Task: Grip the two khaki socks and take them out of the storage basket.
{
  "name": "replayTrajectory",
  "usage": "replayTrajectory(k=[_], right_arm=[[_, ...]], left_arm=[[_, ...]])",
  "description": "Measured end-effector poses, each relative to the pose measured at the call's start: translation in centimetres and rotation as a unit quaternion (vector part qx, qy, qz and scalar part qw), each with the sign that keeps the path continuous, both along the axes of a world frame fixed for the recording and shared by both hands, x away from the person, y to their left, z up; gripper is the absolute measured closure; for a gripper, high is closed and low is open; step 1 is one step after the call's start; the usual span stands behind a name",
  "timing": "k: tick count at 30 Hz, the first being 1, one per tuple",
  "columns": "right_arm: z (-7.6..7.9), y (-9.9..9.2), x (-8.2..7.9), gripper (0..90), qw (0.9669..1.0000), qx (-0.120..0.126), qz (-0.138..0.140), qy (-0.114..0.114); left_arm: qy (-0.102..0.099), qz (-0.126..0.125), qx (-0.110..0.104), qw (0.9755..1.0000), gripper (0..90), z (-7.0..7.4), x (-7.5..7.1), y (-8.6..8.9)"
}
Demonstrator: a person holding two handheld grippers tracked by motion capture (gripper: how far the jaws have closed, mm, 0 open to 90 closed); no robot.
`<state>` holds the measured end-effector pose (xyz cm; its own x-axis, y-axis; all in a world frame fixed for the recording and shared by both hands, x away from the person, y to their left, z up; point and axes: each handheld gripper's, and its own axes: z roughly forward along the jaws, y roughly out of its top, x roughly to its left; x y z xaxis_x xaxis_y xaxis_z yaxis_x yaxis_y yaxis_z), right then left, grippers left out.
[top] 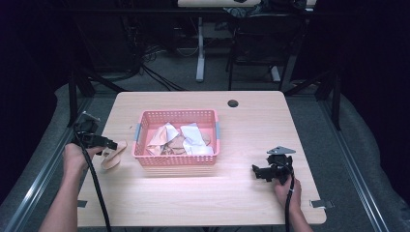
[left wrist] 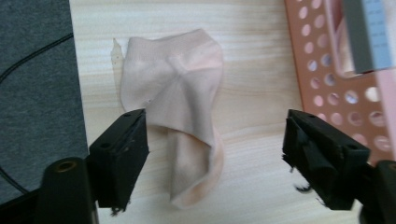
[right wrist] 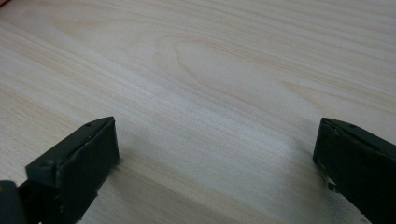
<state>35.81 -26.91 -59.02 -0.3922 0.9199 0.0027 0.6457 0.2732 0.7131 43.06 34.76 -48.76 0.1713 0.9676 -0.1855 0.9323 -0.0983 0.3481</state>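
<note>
High view first: a pink perforated basket (top: 176,162) sits mid-table, with a jumble of white and beige cloth pieces (top: 180,139) inside it, so the work in hand looks like sorting cloths in or out of that basket. One beige cloth (top: 112,155) lies by itself on the wood just off the basket's left wall, crumpled into a loose fold rather than spread flat, as a soft rag would lie if simply dropped there.

The left gripper (top: 107,144) hangs right over that cloth, on the side away from the basket. In the left gripper view its jaws stand wide apart, one either side of the beige cloth (left wrist: 180,121), with the left gripper (left wrist: 215,158) released and nothing between the pads; I'd judge it is lined up that way to straddle the fold. The basket's holed wall (left wrist: 322,79) shows close alongside.

The right gripper (top: 261,172) sits well off the basket's right front corner, low over bare table (right wrist: 224,70). Its jaws are also spread and empty, which reads as parked out of the way while the other hand works.
</note>
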Motion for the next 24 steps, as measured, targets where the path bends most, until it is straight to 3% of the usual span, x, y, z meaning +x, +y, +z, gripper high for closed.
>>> replayTrajectory(k=[4, 14, 24], right_arm=[[0.0, 0.0, 0.0, 0.0, 1.0, -0.001, 0.0, 0.0], [0.0, 0.0, 0.0, 0.0, 1.0, -0.001, 0.001, 0.0], [0.0, 0.0, 0.0, 0.0, 1.0, -0.002, 0.001, 0.002]], left_arm=[[0.005, -0.019, 0.003, 0.9998, 16.4, 1.4, 0.1, -0.7], [-0.023, -0.033, 0.007, 0.9992, 2.1, 4.6, 0.3, -2.1], [-0.056, -0.071, 0.008, 0.9959, 0.3, 7.1, 1.0, -5.5]])
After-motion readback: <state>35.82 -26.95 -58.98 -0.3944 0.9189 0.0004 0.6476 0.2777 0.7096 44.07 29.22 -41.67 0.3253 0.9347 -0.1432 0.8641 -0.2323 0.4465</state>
